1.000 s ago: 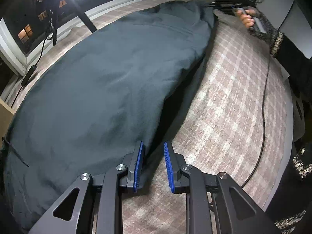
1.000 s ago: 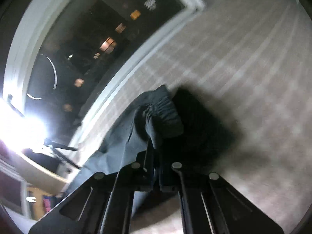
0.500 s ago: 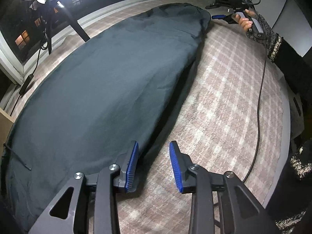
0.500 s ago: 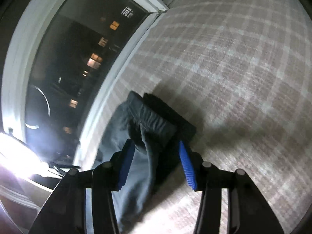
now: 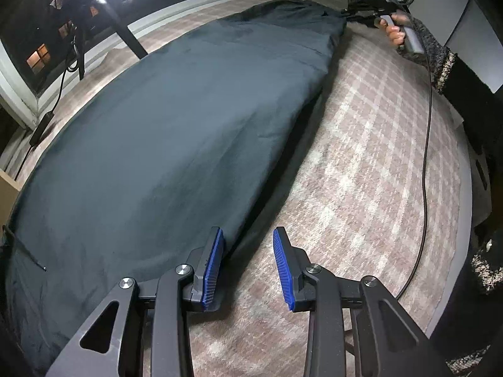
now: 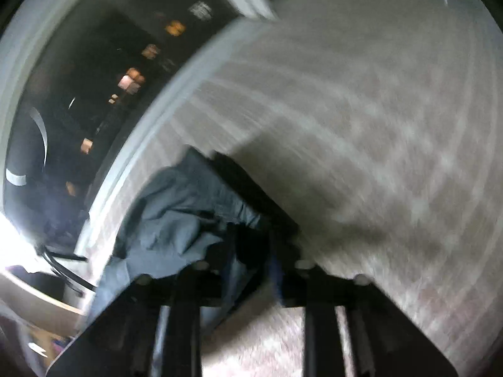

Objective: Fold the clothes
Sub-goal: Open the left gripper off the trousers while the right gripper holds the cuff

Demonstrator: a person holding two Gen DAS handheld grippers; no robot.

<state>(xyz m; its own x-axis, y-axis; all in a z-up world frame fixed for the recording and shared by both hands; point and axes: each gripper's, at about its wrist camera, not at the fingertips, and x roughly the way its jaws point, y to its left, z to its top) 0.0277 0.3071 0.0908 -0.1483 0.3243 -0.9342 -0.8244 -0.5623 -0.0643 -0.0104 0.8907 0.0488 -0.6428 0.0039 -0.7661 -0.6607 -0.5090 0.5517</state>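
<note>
Left wrist view: left gripper [image 5: 248,264] fingers apart beside garment [image 5: 176,144]; right's state unclear, blurred.

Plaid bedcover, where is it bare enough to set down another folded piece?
Bare plaid bedcover runs between the dark garment's right edge and the black cable. The garment fills the left side, and a narrow strip beside the window sill is partly crossed by a stand's legs.

Motion blur hides whether the right gripper [image 6: 251,251] jaws grip the garment [image 6: 176,213].
</note>
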